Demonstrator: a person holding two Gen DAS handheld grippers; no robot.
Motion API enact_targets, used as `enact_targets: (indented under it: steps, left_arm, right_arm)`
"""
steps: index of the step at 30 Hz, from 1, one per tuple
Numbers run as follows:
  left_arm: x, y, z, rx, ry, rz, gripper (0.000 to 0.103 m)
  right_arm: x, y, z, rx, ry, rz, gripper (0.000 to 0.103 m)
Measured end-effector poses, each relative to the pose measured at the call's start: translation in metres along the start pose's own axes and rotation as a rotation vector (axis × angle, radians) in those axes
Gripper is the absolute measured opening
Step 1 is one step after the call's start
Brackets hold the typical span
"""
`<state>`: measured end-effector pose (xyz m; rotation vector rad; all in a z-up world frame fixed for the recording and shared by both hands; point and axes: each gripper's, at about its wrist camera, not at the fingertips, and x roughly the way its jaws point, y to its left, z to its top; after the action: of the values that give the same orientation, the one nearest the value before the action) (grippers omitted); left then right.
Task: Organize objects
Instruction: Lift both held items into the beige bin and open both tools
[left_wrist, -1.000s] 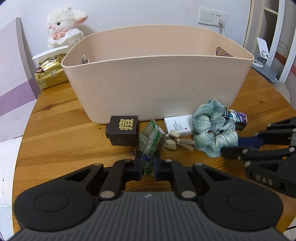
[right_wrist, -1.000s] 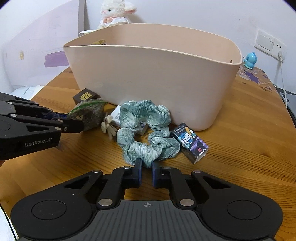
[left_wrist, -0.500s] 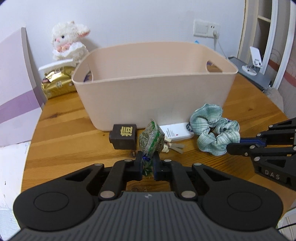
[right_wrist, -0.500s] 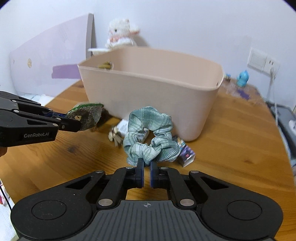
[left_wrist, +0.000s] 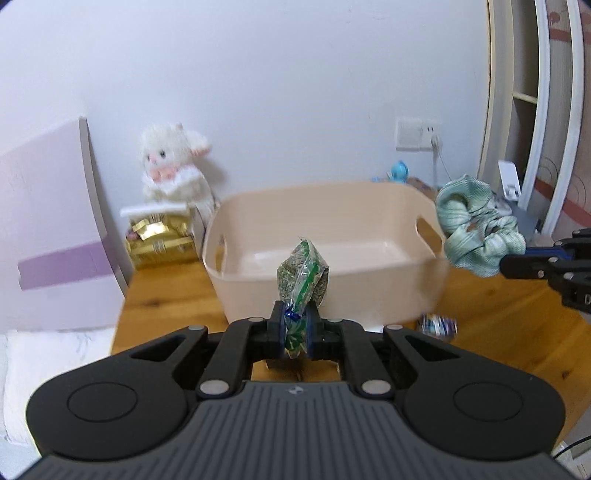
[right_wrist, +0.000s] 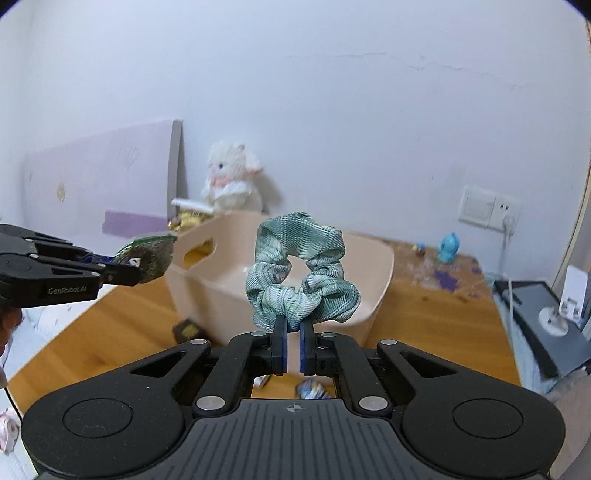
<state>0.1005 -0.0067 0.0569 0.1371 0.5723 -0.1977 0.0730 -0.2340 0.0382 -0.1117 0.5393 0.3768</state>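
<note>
Two items lifted above the table, neither yet in the bin.

The left gripper (left_wrist: 296, 325) pinches a crinkled clear packet of green dried herbs (left_wrist: 303, 275); the right gripper (right_wrist: 291, 339) clamps a ruffled teal fabric scrunchie (right_wrist: 301, 273). Both hang in front of the beige plastic tub (left_wrist: 332, 236), whose visible floor looks bare. A small dark box (right_wrist: 187, 329) and a printed carton (left_wrist: 437, 325) wait on the wooden table (right_wrist: 443, 325).

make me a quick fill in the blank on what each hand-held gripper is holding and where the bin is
The left hand-held gripper is shut on a small ____ of green dried herbs.
The right hand-held gripper pinches a teal ____.
Both items are held up in front of the beige ____, which sits on the wooden table.
Behind it a white plush ____ leans by the wall.

Missing words: bag; scrunchie; bin; toy
</note>
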Motion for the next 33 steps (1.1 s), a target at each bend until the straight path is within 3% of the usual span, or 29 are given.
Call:
enact_targets:
  steps: [9,15,27,33]
  left_arm:
    - [0.02,-0.004,0.043,0.026,-0.06,0.038,0.012]
    - [0.056,-0.011,0.06,0.037,-0.051,0.081,0.012]
    - [0.144,-0.025,0.054,0.045,0.125,0.118,0.012]
    - [0.163,-0.024,0.044,0.024,0.2,0.094,0.012]
  right_arm:
    - [0.018,-0.009,0.032,0.019,-0.052,-0.032,0.005]
    - [0.047,-0.017,0.041,0.043,-0.02,-0.048,0.005]
    - [0.123,-0.02,0.03,0.03,0.142,-0.085,0.006]
    - [0.148,-0.016,0.022,0.022,0.218,-0.092,0.006]
